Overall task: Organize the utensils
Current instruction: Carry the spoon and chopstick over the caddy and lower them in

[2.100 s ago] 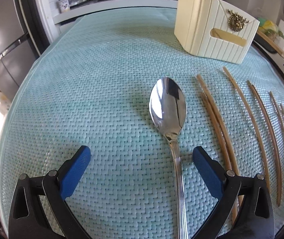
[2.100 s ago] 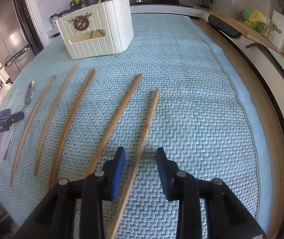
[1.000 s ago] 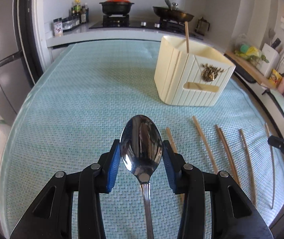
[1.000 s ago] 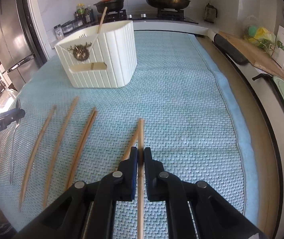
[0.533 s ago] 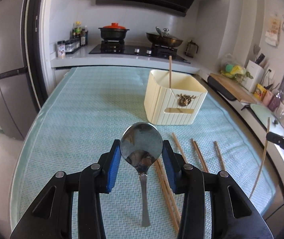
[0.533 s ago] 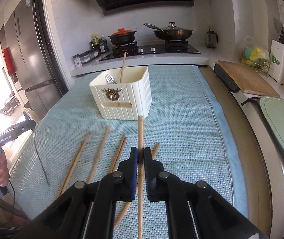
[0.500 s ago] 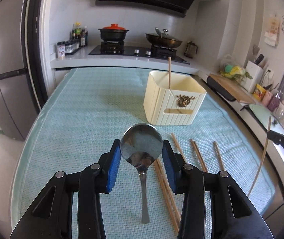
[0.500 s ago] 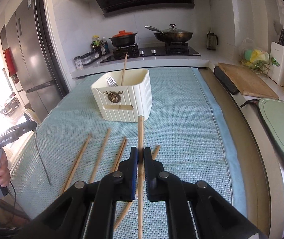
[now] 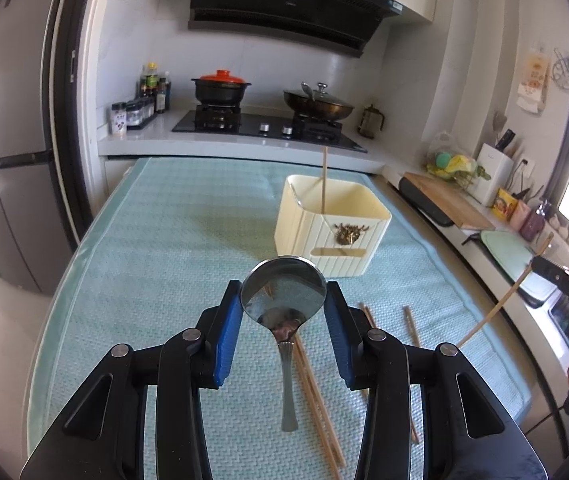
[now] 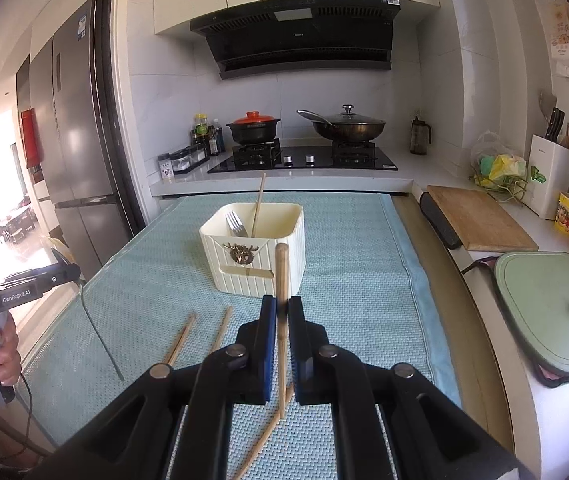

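Note:
My left gripper is shut on a steel spoon, blue pads against the bowl's sides, handle hanging down above the mat. My right gripper is shut on a wooden chopstick held upright, its lower end hanging over the mat. Ahead of both stands a cream ribbed utensil holder with one chopstick and a fork standing in it. Several loose chopsticks lie on the mat. The right gripper with its chopstick shows at the left wrist view's right edge.
A pale green woven mat covers the table. Behind it are a hob with a red-lidded pot and a lidded wok. A cutting board and a green lid lie on the right counter; a fridge stands left.
Both grippers have risen and tilted up, carrying the spoon and the chopstick off the mat; more of the kitchen wall and hood shows. The holder looks farther below.

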A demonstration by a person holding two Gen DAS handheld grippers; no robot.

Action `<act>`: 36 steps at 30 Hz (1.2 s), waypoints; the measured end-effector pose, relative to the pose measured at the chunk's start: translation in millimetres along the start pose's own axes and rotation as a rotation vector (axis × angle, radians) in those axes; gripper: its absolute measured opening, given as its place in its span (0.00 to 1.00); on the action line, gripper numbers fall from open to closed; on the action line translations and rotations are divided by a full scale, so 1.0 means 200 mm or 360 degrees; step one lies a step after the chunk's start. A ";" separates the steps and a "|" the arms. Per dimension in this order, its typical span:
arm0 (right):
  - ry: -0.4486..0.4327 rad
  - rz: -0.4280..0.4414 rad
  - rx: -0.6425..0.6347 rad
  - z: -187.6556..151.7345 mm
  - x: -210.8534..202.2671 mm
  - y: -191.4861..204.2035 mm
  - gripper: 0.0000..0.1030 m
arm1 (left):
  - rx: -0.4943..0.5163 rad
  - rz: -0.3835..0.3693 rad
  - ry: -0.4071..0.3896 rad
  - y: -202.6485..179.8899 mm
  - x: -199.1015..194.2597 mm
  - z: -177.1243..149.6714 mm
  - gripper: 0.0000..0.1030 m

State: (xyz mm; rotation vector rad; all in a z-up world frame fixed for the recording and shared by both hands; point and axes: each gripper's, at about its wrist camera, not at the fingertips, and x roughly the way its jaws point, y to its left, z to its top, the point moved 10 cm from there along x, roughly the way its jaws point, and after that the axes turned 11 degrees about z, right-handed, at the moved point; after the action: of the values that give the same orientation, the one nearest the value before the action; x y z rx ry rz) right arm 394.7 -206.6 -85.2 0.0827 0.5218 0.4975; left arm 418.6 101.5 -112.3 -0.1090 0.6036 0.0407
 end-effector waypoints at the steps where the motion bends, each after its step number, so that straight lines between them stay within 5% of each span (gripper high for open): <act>1: -0.0007 -0.0001 -0.0003 0.01 0.00 0.00 0.06 | -0.0002 -0.0001 -0.0004 0.00 -0.01 0.01 0.40; 18: -0.0115 0.0067 -0.0056 0.27 0.02 0.05 0.06 | -0.0057 -0.0122 -0.0117 -0.06 -0.05 0.36 0.40; 36: -0.0349 0.0116 -0.0151 1.00 0.36 0.03 0.06 | -0.0026 -0.0147 -0.0383 -0.27 0.19 1.10 0.40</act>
State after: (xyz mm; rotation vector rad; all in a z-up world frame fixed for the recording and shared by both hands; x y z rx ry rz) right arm 545.4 -157.3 55.6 0.0645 0.2807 0.5764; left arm 578.6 73.7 50.6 -0.1455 0.3577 -0.0308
